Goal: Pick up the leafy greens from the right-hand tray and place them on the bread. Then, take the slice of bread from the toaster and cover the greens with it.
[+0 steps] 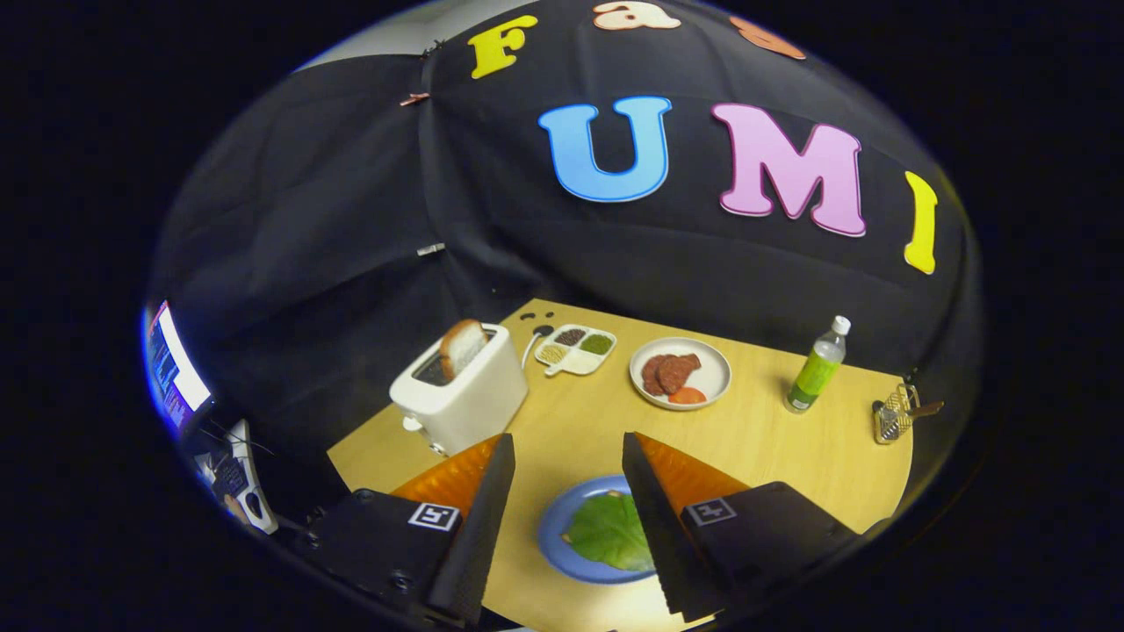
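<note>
My gripper (566,452) hangs open and empty. Between my fingers, the lettuce leaf (612,532) lies on the blue plate (553,527). Beyond them, the toast (462,346) stands upright in the toaster (461,391); probably light, stiff, crumbly, so I'd pinch its exposed top edge gently.

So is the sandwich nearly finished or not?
About halfway. Done: the leafy greens already lie on the blue plate, between the fingers. In hand: nothing, the gripper is open above the plate. Left: the slice of bread is in the toaster and must cover the greens.
</note>
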Demonstrator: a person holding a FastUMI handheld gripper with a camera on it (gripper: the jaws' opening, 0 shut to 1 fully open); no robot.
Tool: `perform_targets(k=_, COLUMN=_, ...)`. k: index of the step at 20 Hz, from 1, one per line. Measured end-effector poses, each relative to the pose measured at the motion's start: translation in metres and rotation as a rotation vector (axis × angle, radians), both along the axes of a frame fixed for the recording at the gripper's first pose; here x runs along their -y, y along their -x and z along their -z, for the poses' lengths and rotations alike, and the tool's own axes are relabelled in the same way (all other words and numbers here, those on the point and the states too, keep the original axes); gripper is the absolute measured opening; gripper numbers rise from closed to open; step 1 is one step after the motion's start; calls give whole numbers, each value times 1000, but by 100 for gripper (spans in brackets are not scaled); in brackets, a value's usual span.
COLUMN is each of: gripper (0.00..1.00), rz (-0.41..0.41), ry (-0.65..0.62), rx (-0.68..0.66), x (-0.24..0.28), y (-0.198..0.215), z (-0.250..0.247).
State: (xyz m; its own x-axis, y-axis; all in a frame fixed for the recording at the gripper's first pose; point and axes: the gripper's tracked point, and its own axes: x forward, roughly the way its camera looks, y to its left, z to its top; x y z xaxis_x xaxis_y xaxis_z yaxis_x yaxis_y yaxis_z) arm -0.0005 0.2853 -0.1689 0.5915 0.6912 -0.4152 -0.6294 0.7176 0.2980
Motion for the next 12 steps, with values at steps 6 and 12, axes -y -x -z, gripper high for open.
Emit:
perform_targets(k=6, gripper=81, rz=-38, ry=-54, rx=71, x=-87, y=-16, z=-51)
perform_targets(k=12, gripper=81, rz=-74, ry=-28, rx=99, x=-175, y=-31, z=-49)
